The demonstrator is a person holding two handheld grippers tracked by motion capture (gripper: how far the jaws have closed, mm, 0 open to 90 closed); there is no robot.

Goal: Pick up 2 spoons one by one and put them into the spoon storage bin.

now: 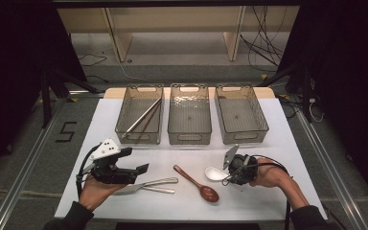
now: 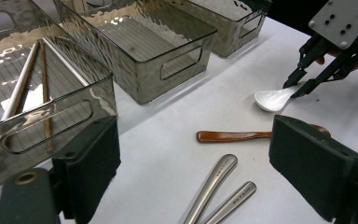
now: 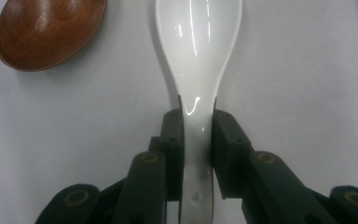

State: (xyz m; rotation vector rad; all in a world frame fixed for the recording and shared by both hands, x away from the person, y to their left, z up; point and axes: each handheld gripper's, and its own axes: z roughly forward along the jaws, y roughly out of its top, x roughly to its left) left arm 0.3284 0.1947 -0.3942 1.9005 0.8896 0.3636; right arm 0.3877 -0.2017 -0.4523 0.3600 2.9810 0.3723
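R gripper [image 3: 197,126] clamped (jaws narrow), L gripper [image 1: 141,168] agape.

Light falls from above onto the white bench [image 1: 268,191], while the room around it sinks into near black. The high view is soft and grainy. Glare streaks the white spoon [image 3: 198,42] and ripples across the clear bins [image 2: 140,42]. Shadows stay faint; the nearest claw pads [image 2: 314,163] look blurred.

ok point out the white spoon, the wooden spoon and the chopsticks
white spoon [image 3: 198,42], right gripper view, on its bowl
wooden spoon [image 1: 209,193], high view, on its bowl
chopsticks [image 1: 143,116], high view, mid-shaft, in the left bin
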